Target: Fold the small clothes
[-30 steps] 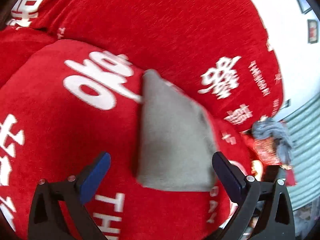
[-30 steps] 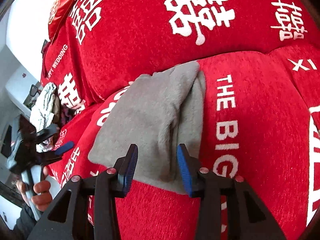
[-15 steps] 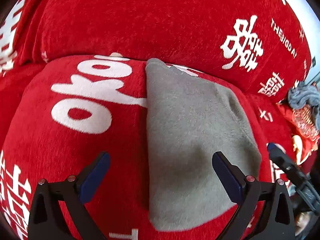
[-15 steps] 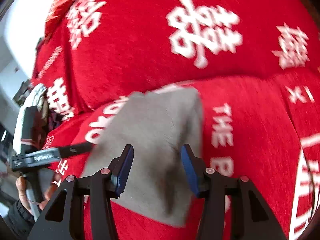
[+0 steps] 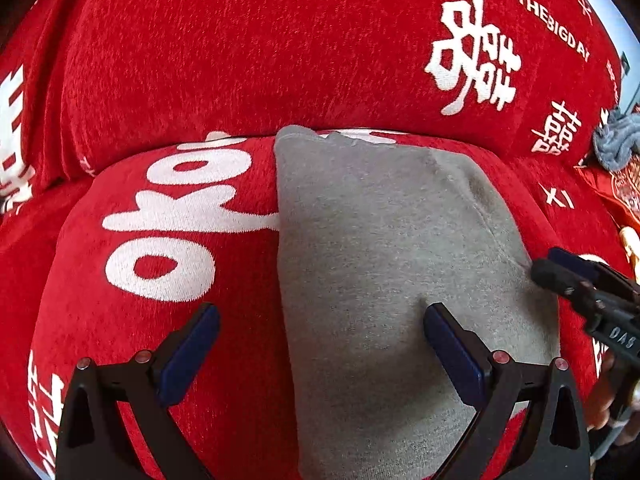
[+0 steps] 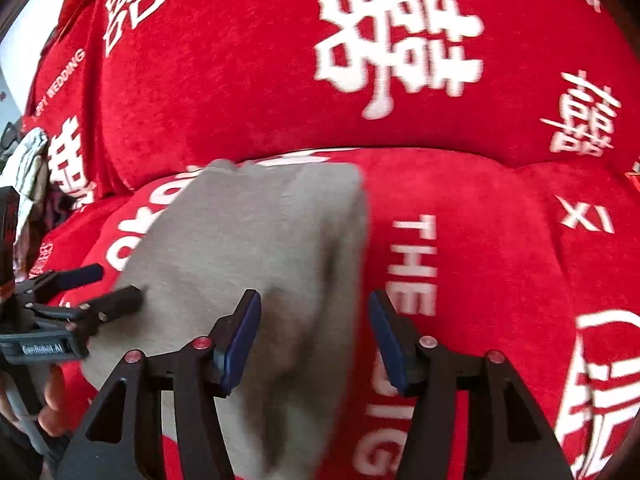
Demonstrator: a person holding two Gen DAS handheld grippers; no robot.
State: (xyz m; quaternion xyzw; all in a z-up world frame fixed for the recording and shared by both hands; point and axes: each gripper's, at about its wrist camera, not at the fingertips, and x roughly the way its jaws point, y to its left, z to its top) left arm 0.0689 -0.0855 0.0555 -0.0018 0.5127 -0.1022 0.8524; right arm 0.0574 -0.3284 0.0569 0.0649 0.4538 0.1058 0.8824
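Grey garment lies folded on the red sofa cushion; our left gripper stands spread over its left edge, right gripper has just been opening, pinching nothing, so we should press flat and square edges.
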